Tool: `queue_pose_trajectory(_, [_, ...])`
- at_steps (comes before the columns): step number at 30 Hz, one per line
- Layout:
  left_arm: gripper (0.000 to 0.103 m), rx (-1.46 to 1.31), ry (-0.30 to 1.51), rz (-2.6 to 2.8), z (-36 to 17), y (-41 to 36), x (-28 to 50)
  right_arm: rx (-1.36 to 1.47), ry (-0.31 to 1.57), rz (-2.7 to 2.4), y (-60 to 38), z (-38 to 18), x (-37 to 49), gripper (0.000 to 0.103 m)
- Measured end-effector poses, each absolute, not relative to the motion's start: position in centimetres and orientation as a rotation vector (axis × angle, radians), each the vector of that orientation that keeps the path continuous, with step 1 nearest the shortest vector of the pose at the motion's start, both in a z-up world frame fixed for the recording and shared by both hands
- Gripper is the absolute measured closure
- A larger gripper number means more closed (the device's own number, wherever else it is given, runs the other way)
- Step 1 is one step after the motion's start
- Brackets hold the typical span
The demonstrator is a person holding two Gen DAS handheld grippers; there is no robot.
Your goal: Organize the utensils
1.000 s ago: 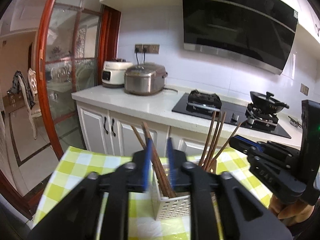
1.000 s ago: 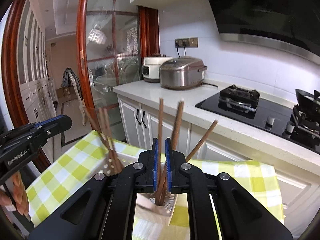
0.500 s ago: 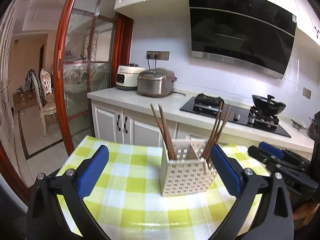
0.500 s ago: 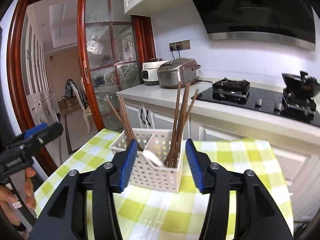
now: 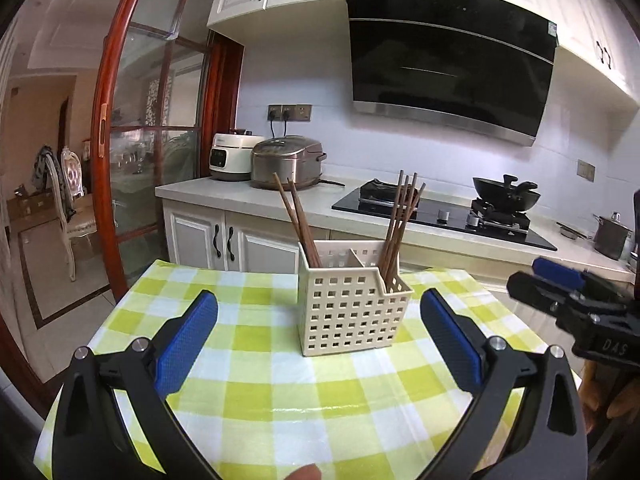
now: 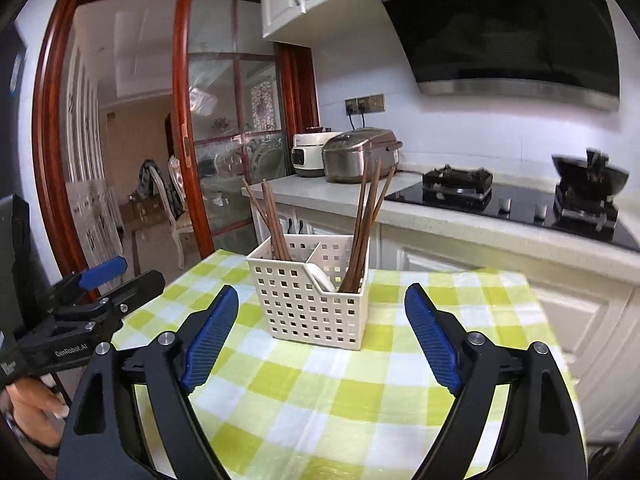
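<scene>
While both grippers hang back: chopsticks already stand sorted.
Basket: white basket on the checked cloth; left chopsticks in one compartment, right chopsticks in the other.
Left gripper: fingers spread wide, nothing between, basket just ahead.
Right gripper: jaws opening, empty, basket ahead, untouched.
Left to do: seemingly nothing; no loose utensils visible.

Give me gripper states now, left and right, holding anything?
Left gripper: open wide, holding nothing.
Right gripper: jaws opening, nothing between them; the chopsticks stand in the basket.
</scene>
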State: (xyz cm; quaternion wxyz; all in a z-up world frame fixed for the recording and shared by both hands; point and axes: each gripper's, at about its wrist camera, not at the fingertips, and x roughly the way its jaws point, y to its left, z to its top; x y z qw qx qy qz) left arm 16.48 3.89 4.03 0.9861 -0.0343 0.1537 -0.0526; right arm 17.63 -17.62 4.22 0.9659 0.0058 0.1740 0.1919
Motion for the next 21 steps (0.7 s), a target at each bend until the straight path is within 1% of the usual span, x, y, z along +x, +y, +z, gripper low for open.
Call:
queue_pose_trajectory(4, [0.005, -0.078, 0.312, -0.111, 3.8, 4.1, 16.0, -0.008, 0.327, 0.413, -17.5, 4.4, 16.9, 0.021])
queue_pose_trajectory(6, [0.005, -0.069, 0.309, -0.115, 4.0, 4.0, 15.9, -0.020, 0.323, 0.425, -17.3, 4.3, 16.7, 0.018])
queue_pose_trajectory(21, [0.005, -0.008, 0.295, -0.080, 4.5, 2.8, 15.1, -0.003, 0.331, 0.428, -17.6, 3.6, 16.8, 0.018])
